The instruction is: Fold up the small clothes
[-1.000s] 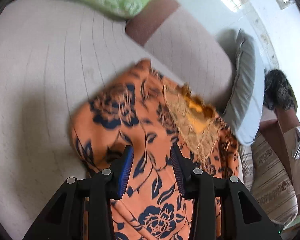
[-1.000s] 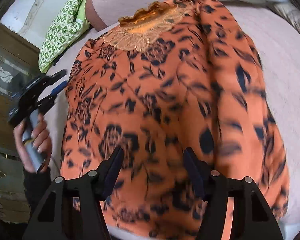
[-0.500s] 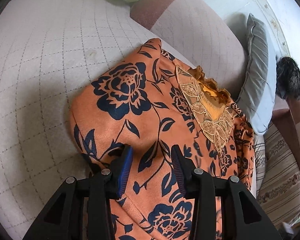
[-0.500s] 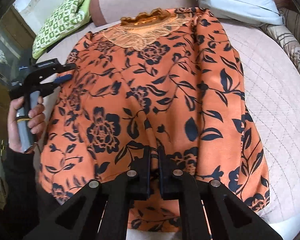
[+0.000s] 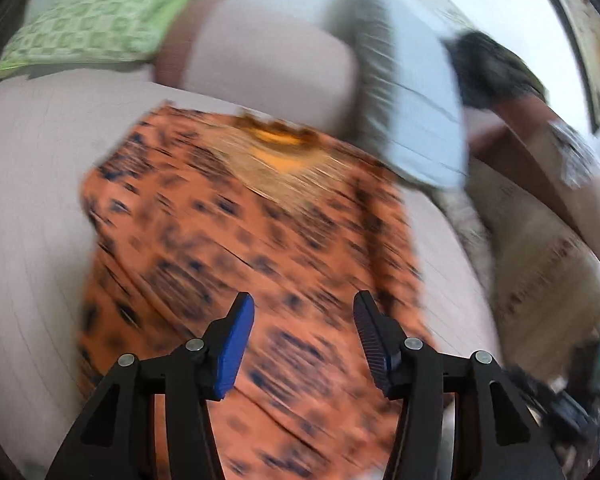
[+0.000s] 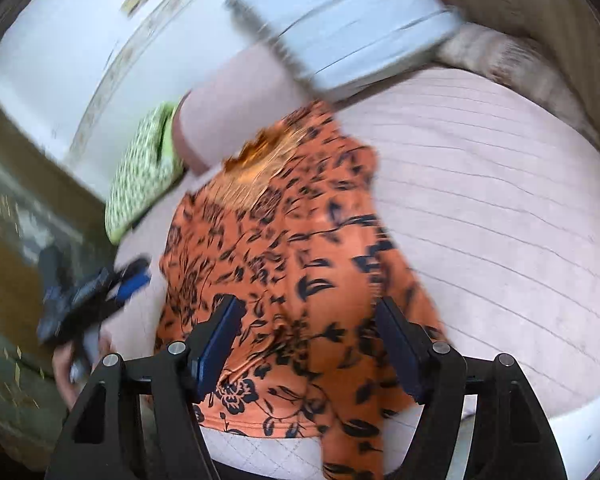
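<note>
An orange top with a dark blue flower print and a gold lace neckline [image 5: 268,152] lies on the pale quilted sofa seat [image 5: 32,200]. It also shows in the right wrist view [image 6: 284,264], folded narrower, its hem near me. My left gripper [image 5: 304,340] is open and empty above the lower part of the top; it also shows at the left of the right wrist view [image 6: 96,296]. My right gripper [image 6: 308,344] is open and empty above the hem. Both views are motion-blurred.
A green patterned cushion [image 5: 96,28] leans at the back left of the sofa. A light blue pillow [image 5: 416,112] leans at the back right, beside a striped cushion [image 5: 540,272]. A dark wooden cabinet [image 6: 4,208] stands left of the sofa.
My right gripper was shut on the top half a second ago and is now open. My left gripper has opened wider. Both have pulled back from the top, which now lies narrower.
</note>
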Demonstrator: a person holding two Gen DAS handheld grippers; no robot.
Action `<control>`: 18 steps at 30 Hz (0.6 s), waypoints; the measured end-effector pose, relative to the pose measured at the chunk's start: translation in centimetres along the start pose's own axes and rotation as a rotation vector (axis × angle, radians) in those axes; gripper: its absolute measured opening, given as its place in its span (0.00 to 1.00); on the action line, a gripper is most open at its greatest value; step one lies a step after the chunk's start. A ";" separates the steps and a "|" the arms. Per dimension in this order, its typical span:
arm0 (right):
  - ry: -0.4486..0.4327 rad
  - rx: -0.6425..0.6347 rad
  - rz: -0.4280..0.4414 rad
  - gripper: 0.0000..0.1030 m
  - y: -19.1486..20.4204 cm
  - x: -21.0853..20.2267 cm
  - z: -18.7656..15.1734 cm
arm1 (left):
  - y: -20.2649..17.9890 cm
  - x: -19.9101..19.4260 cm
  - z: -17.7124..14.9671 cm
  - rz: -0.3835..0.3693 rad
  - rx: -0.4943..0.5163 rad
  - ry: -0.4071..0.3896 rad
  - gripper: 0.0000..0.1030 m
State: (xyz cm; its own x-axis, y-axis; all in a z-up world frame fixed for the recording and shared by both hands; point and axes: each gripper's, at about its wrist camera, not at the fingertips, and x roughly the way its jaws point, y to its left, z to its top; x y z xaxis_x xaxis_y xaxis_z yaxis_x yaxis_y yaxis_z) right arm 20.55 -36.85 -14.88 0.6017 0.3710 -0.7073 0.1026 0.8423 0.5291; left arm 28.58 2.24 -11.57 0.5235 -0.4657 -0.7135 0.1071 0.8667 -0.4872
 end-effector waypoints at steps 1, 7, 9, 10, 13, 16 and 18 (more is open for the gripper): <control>-0.016 0.024 0.015 0.70 -0.7 -0.7 -0.1 | -1.4 -0.3 -1.0 -0.021 0.013 0.019 0.53; -0.085 0.117 0.048 0.70 -3.9 -3.2 -0.9 | -11.2 1.4 -9.6 -0.052 0.176 0.218 0.54; -0.100 0.109 0.015 0.70 -4.3 -3.8 -1.3 | -13.7 3.3 -12.4 -0.071 0.233 0.312 0.54; -0.104 0.101 0.012 0.70 -4.4 -4.1 -1.5 | -14.4 4.1 -13.2 -0.044 0.247 0.347 0.54; -0.125 0.116 0.015 0.70 -5.3 -5.4 -2.2 | -16.7 5.8 -14.8 0.041 0.293 0.386 0.52; -0.120 0.126 0.029 0.70 -5.7 -5.6 -2.8 | -19.1 7.1 -15.5 0.117 0.361 0.396 0.52; -0.111 0.152 0.045 0.70 -6.6 -5.7 -3.1 | -19.8 8.2 -16.2 0.129 0.373 0.434 0.53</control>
State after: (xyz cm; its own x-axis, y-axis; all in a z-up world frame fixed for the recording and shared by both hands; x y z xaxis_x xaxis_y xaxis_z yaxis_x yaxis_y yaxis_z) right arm 13.96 -43.31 -15.76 0.6910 0.3546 -0.6299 0.1869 0.7541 0.6296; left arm 17.09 -21.62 -15.93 0.1661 -0.3150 -0.9344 0.3968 0.8888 -0.2291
